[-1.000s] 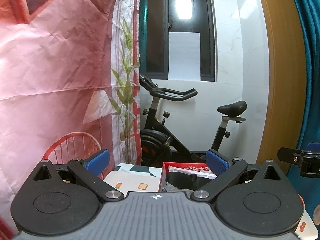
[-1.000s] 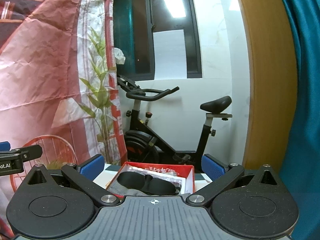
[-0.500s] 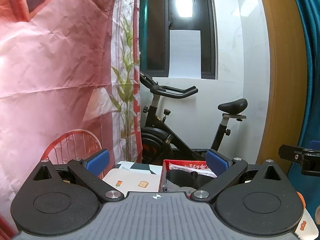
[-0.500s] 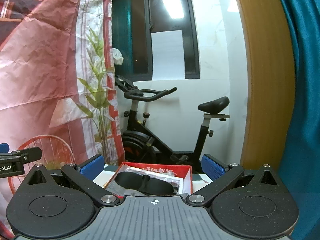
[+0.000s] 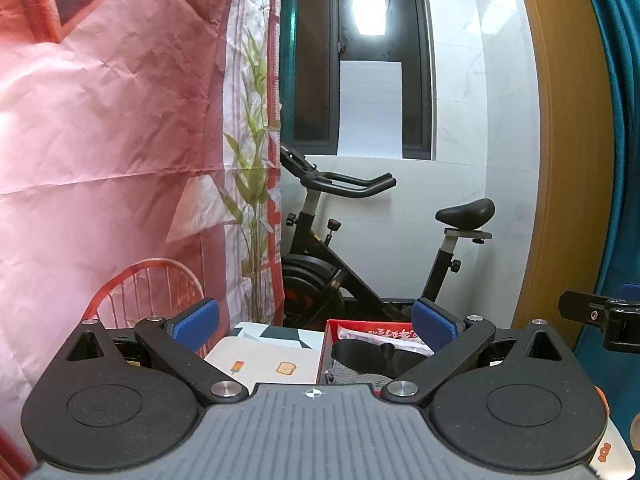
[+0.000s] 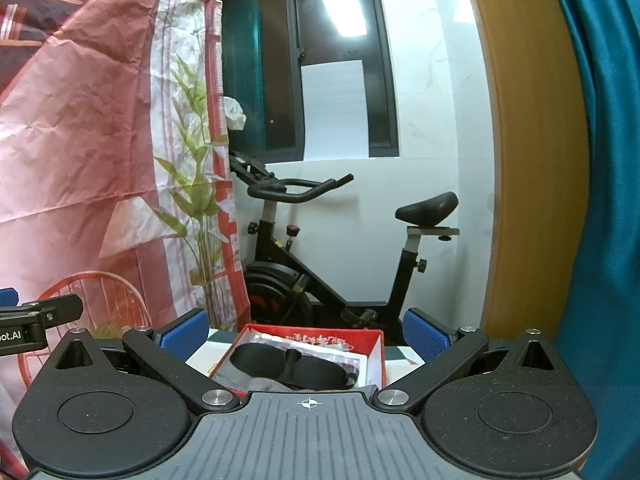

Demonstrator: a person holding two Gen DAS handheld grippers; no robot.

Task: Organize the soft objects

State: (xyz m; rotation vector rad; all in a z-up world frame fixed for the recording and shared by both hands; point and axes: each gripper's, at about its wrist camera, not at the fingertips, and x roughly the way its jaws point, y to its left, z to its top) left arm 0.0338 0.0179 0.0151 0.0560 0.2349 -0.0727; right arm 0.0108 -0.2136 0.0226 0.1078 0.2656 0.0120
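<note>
A red box (image 6: 374, 346) stands on the table ahead of both grippers; it also shows in the left wrist view (image 5: 329, 334). In it lie a black eye mask (image 6: 308, 368), grey fabric (image 6: 248, 380) and a clear printed packet (image 6: 316, 340). The mask (image 5: 360, 354) and the packet (image 5: 384, 334) show in the left wrist view too. My left gripper (image 5: 314, 320) is open and empty, held above the table's near side. My right gripper (image 6: 306, 330) is open and empty, level with the box. Each gripper shows at the edge of the other's view.
A white mat with small food pictures (image 5: 264, 362) lies left of the box. A pink printed backdrop (image 5: 120, 140) hangs on the left. A black exercise bike (image 5: 360, 248) stands behind the table. A wooden frame (image 6: 532, 160) and a teal curtain (image 6: 600, 200) are on the right.
Both views have tilted slightly, so the red box and the mat show a little more. Both grippers stay open and empty.
</note>
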